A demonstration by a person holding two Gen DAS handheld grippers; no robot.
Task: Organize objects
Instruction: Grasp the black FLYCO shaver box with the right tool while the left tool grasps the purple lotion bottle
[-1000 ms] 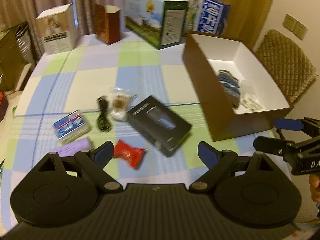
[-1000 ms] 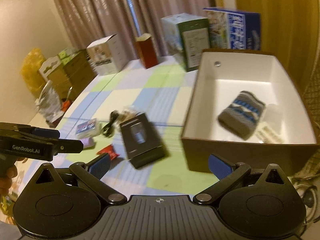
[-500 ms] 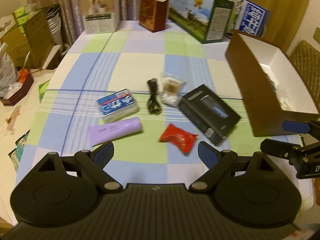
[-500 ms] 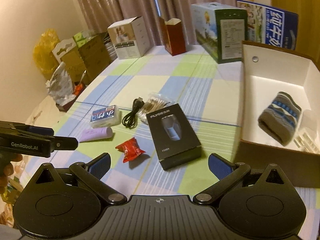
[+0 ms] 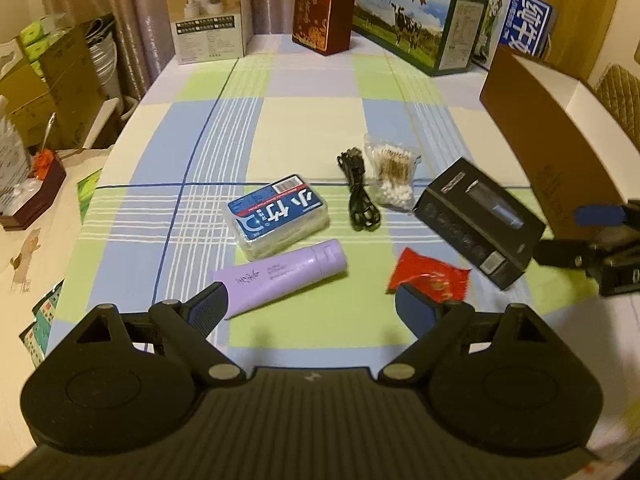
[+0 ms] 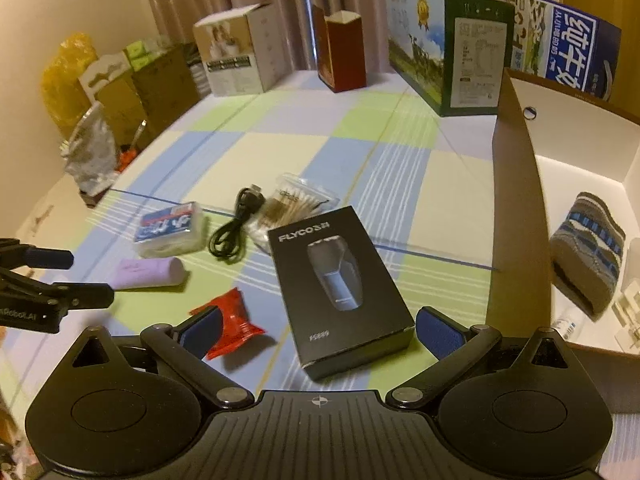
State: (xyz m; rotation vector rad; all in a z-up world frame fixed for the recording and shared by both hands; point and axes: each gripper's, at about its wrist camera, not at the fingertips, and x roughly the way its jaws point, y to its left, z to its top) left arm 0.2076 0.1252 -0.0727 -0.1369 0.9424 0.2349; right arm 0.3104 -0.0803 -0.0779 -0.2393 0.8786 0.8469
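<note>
Left wrist view: rides behind its own fingers, looks steeply down over the checked tablecloth [image 5: 304,120], close above the purple tube [image 5: 280,274]. Right wrist view: same tilt, set further right, close over the black shaver box [image 6: 340,280], seeing into the open brown box [image 6: 516,216]. Both share the loose items mid-table and the cartons at the far edge.

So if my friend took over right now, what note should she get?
Left gripper: open, empty, above the purple tube.
Right gripper: open, empty, over the black shaver box.
Done: knitted sock and some small clear items lie in the brown box.
Left on the tablecloth: tube, shaver box, red packet, blue-label pack, black cable, cotton swabs.
</note>
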